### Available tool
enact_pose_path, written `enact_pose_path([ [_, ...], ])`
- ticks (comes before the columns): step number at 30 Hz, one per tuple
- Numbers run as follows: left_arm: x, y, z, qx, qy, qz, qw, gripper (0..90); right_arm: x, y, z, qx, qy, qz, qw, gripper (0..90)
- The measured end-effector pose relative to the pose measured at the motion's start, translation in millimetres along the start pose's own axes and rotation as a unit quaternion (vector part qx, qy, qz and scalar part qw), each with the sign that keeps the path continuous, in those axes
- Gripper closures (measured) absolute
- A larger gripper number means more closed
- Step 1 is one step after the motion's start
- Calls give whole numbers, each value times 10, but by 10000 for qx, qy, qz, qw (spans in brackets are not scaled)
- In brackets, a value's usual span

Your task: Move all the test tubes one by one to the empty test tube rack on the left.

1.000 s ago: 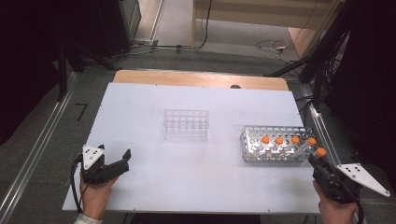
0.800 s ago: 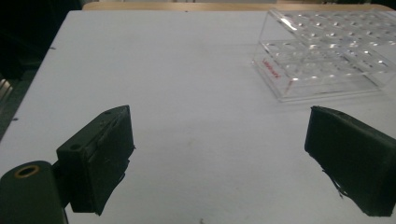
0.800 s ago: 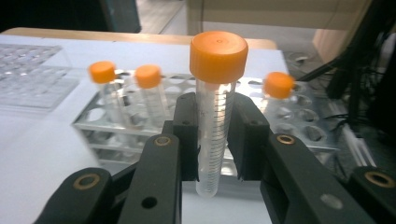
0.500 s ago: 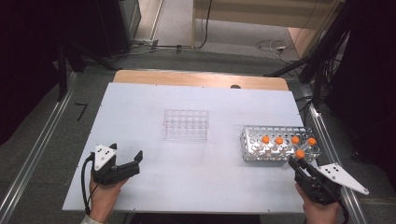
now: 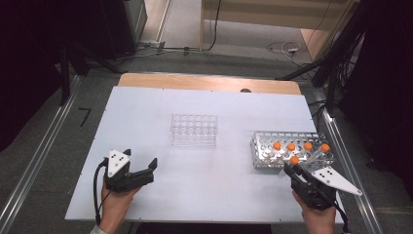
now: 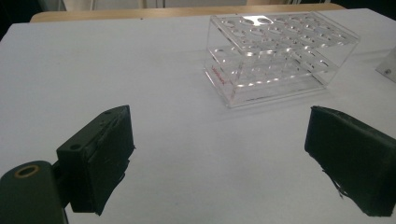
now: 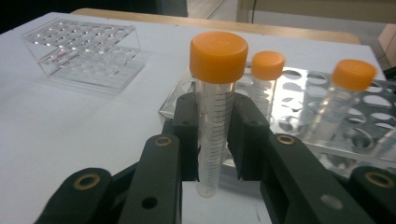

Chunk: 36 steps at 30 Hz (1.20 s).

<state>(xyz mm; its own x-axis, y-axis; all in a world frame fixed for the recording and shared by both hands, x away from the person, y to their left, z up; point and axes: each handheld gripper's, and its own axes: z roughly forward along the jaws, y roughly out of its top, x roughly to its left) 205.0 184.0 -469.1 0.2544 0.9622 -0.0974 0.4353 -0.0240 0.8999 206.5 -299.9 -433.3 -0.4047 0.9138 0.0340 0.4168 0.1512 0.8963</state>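
While your right gripper (image 7: 215, 135) pinches an orange-capped tube (image 7: 215, 112) upright just in front of the metal rack (image 5: 265, 146), your left gripper (image 5: 148, 168) hangs spread and empty, well left of that rack, facing the clear rack (image 6: 280, 56).

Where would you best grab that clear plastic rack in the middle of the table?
Probably across the clear rack's two long side walls, coming from above: they are flat and parallel, while its top is full of holes. The open left gripper already faces it from the near side.
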Motion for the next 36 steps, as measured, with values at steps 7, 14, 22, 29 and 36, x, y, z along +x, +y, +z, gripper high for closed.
enact_pose_path([
  [7, -67, 22, 30, 6, -90, 71, 9999, 84, 171, 132, 219, 56, 309, -238, 9992, 720],
  [14, -128, 63, 51, 2, -175, 109, 9998, 85, 444, 218, 456, 140, 619, -511, 9967, 720],
  [22, -225, 137, 110, -25, -322, 148, 9994, 104, 746, 267, 753, 285, 982, -719, 9922, 720],
  [29, -360, 194, 206, -6, -495, 226, 9985, 124, 866, 254, 895, 341, 1131, -808, 9897, 720],
  [36, -508, 306, 303, -21, -757, 221, 9969, 153, 969, 286, 970, 334, 1260, -821, 9881, 720],
])
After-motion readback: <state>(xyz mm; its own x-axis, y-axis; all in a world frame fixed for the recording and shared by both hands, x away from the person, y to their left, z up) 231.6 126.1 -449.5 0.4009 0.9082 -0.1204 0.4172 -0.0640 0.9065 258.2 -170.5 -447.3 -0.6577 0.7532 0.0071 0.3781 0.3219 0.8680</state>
